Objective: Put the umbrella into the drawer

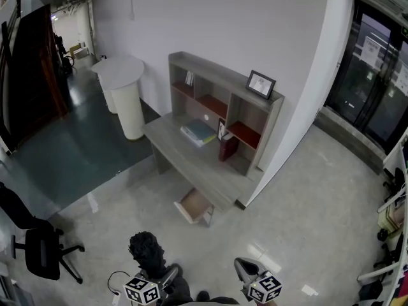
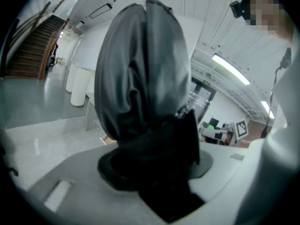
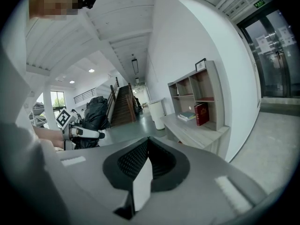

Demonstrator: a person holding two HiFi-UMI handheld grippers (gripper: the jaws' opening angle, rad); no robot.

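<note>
I am gripping the black umbrella (image 1: 146, 250) in my left tongs (image 1: 171, 274) and holding my right tongs (image 1: 242, 268) clenched, empty, well apart from the open drawer (image 1: 194, 204).

Black umbrella (image 1: 146, 250) (folded, fabric bunched loose) stands upright, lower end clamped in left tool (image 2: 154, 170). Drawer (image 1: 194, 204): light wood, pulled open under surface's front edge, well apart from umbrella.

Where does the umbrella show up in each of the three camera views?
Head view: the umbrella is at the bottom edge, left of centre, above the left gripper.
Left gripper view: it fills the centre, clamped in the jaws.
Right gripper view: far left, mid-height.
Shared landmark: the white round pedestal.
</note>
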